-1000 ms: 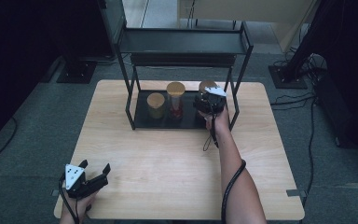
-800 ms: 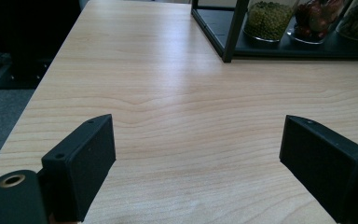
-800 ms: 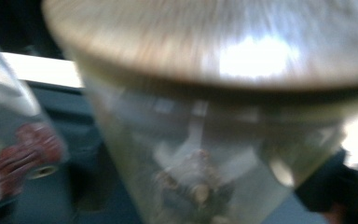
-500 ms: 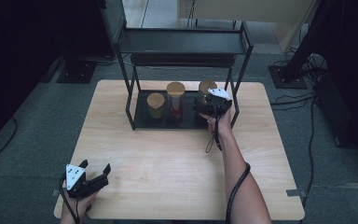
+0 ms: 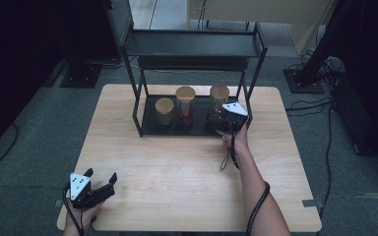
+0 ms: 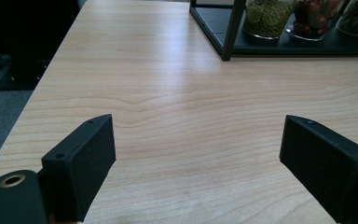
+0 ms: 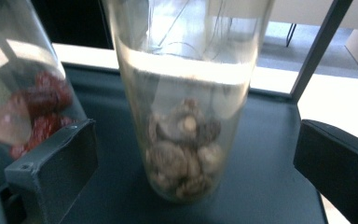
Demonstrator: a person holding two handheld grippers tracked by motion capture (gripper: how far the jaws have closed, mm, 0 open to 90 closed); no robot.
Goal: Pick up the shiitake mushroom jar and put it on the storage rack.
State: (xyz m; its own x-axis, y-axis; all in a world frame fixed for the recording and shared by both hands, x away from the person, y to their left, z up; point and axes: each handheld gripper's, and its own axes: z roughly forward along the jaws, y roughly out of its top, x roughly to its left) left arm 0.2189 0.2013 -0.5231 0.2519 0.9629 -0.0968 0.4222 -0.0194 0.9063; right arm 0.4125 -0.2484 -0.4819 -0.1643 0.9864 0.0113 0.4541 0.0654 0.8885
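Right gripper view: we have the right gripper (image 7: 196, 172) spread wide, its jaws just opened, straddling without touching the tall clear glass jar of dried mushrooms (image 7: 186, 140) on the black rack's bottom shelf (image 7: 270, 186), presumably freshly set down or lined up for grabbing; left gripper (image 6: 196, 177) idles wide, empty.

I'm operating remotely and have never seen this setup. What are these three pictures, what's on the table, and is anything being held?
A person holds a two-jaw hand gripper in each hand at a wooden table. The high view looks down from above; the other two views come from cameras riding on each gripper, looking along its black jaws. A black rack holds three cork-lidded glass jars: green beans, red dried fruit and dried mushrooms. The right gripper has just opened its jaws, which now stand either side of the mushroom jar without pressing it. The left gripper rests open over bare table, holding nothing.
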